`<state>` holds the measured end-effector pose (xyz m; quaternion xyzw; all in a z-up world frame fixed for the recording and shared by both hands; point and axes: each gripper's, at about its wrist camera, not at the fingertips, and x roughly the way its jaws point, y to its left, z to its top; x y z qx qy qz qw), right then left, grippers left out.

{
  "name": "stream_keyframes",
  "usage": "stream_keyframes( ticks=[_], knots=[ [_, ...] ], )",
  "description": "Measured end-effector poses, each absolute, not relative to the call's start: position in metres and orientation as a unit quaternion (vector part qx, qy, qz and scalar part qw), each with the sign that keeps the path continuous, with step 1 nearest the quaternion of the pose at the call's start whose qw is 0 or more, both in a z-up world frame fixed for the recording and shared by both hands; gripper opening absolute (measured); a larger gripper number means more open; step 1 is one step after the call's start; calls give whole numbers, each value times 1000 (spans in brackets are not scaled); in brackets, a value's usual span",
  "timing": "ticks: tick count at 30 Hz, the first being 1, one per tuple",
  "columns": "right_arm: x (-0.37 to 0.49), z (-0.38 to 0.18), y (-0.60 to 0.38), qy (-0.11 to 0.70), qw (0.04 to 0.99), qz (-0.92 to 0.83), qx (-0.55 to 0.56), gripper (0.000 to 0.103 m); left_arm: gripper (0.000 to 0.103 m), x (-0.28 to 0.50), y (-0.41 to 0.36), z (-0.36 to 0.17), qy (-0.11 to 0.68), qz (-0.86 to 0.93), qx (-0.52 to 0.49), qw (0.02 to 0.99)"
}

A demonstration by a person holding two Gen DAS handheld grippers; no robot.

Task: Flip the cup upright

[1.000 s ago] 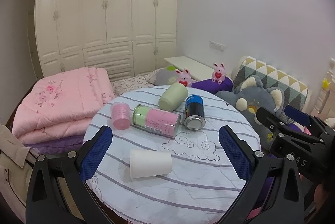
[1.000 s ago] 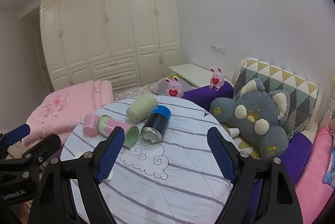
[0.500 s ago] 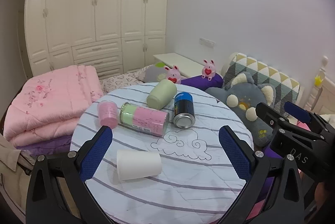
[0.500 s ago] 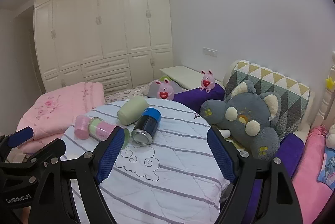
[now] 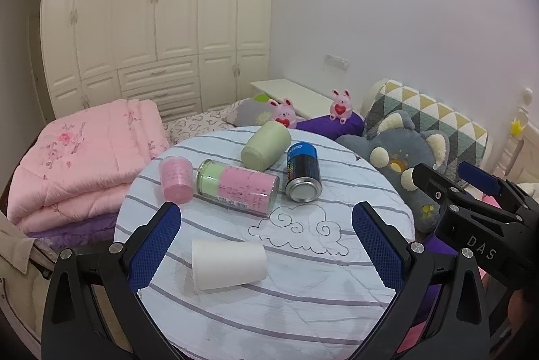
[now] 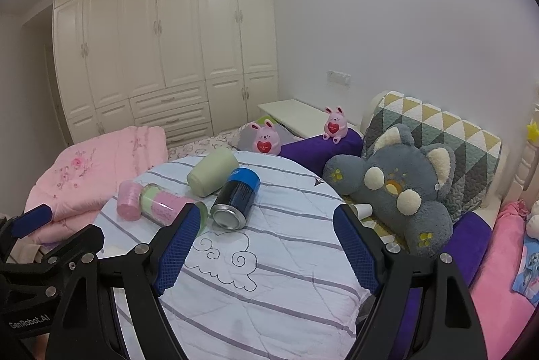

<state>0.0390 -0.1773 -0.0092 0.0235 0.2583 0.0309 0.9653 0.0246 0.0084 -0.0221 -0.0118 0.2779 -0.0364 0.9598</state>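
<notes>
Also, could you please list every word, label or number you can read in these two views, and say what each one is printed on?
"DAS": on the black body of the right gripper, in the left wrist view.
"GenRobot.AI": on the black body of the left gripper, in the right wrist view.
Blue can: white lettering on its blue band, too blurred to read.
Clear jar: print on its pink label, too small to read.

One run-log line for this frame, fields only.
phase: approach | left gripper: open, empty, above white cup lying on its side | right gripper: open, empty | green cup: also on its side
</notes>
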Motion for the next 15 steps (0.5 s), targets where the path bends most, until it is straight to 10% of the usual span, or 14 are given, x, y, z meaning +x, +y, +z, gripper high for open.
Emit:
stream_keyframes(
  ticks=[15],
  knots=[
    [68, -23, -164, 288, 956, 46, 16, 82, 103, 47, 23, -34, 298, -24, -20, 954]
  ],
)
